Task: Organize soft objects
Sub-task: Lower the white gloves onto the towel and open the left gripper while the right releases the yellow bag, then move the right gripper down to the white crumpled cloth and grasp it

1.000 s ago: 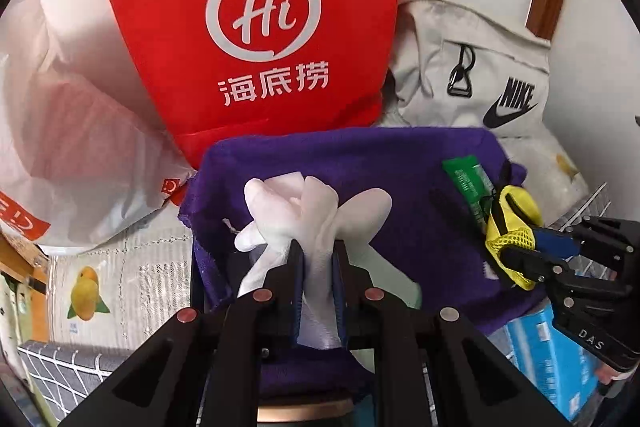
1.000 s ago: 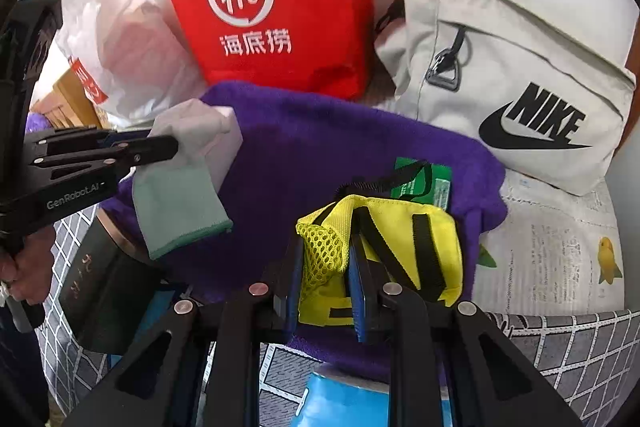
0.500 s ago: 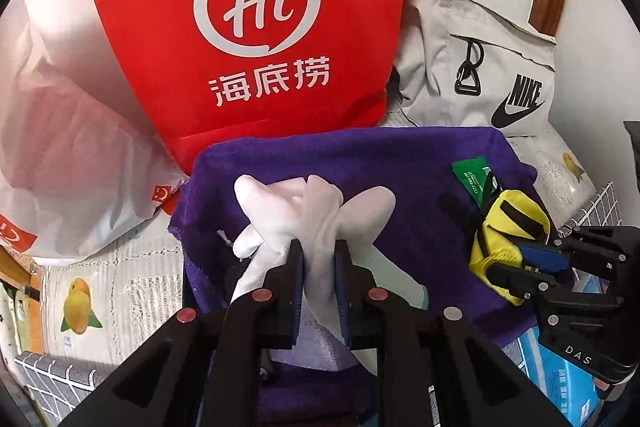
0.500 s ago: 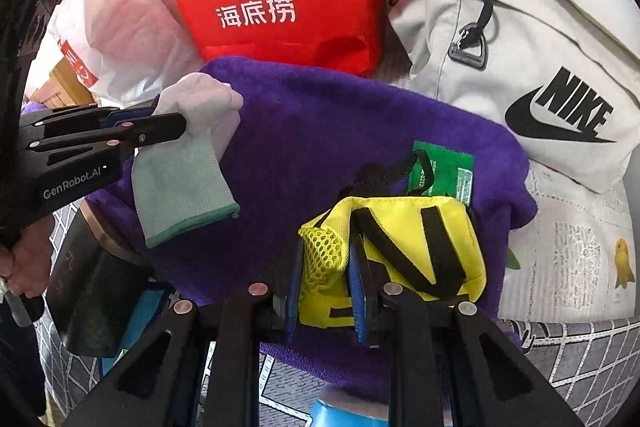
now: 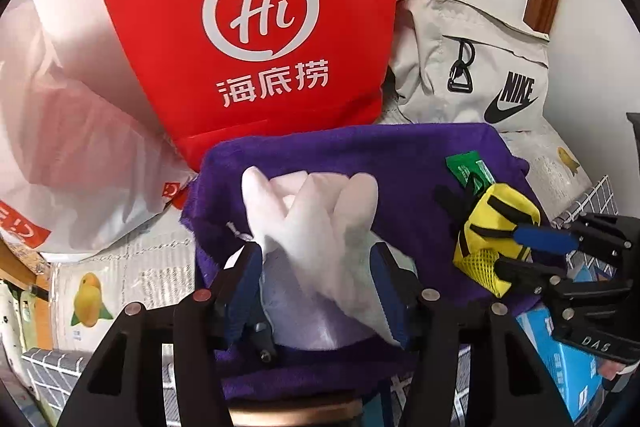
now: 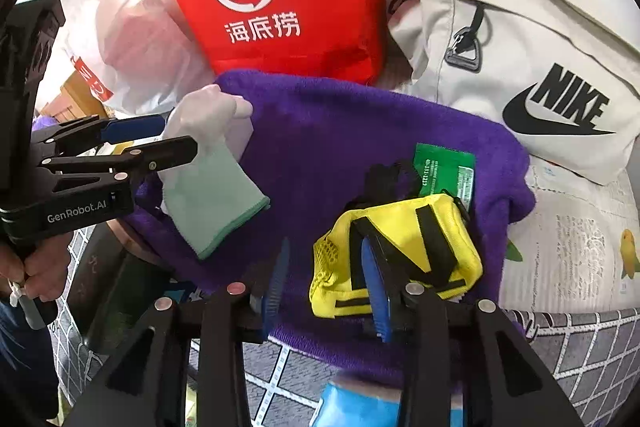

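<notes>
A white glove [image 5: 316, 227] lies on a purple towel [image 5: 360, 155]. My left gripper [image 5: 316, 267] is open, its blue pads either side of the glove. In the right wrist view the glove [image 6: 212, 179] rests on the towel [image 6: 328, 131] beside the left gripper [image 6: 160, 143]. A yellow mesh pouch [image 6: 404, 247] with black straps and a green tag [image 6: 444, 171] lies on the towel. My right gripper [image 6: 328, 279] is open, its right pad against the pouch. The left wrist view shows the pouch [image 5: 492, 223] between the right gripper's fingers [image 5: 544, 239].
A red Hi bag [image 5: 256, 27], a beige Nike bag [image 5: 472, 67] and a white plastic bag [image 5: 68, 139] stand behind the towel. A blue box [image 5: 568, 359] sits under the towel's right side. A fruit-print cloth [image 6: 568, 239] and a grid-pattern cover [image 6: 580, 347] lie around.
Both grippers have opened. The left has let go of the white glove and the right has let go of the yellow pouch; both now lie on the purple towel.
</notes>
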The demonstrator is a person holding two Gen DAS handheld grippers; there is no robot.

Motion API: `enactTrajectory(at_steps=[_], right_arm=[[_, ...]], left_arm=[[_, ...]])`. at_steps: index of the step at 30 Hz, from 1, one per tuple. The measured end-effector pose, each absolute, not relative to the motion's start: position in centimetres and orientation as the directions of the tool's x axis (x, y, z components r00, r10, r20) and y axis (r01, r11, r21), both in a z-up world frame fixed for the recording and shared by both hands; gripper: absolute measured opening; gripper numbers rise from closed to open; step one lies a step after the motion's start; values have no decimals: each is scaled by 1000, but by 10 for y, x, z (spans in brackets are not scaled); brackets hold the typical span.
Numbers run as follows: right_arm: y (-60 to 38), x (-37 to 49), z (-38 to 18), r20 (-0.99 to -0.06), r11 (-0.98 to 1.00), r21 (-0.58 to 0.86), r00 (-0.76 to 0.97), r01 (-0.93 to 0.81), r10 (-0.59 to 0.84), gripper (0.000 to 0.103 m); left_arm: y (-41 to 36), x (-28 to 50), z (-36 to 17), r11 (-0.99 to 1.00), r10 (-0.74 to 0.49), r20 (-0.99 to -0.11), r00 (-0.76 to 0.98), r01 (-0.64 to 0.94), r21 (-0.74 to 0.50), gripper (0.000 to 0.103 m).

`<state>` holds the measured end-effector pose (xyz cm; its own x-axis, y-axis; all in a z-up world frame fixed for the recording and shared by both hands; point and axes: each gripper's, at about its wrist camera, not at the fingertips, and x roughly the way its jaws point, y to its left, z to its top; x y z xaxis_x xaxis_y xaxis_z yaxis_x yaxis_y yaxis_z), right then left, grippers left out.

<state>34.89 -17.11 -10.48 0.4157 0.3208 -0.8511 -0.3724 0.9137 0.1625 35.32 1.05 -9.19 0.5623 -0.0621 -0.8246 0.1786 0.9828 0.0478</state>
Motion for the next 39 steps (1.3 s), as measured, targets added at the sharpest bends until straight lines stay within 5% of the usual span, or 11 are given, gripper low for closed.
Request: enactTrajectory(at_steps=[18, 39], right_arm=[[-180, 280, -65, -815, 910, 189, 458, -369, 355, 41], [-146, 144, -98, -842, 836, 201, 346, -510, 414, 44]], left_arm=[[18, 269, -53, 984, -16, -804, 594, 152, 92, 60], [36, 138, -62, 995, -85, -822, 563, 93, -39, 60]])
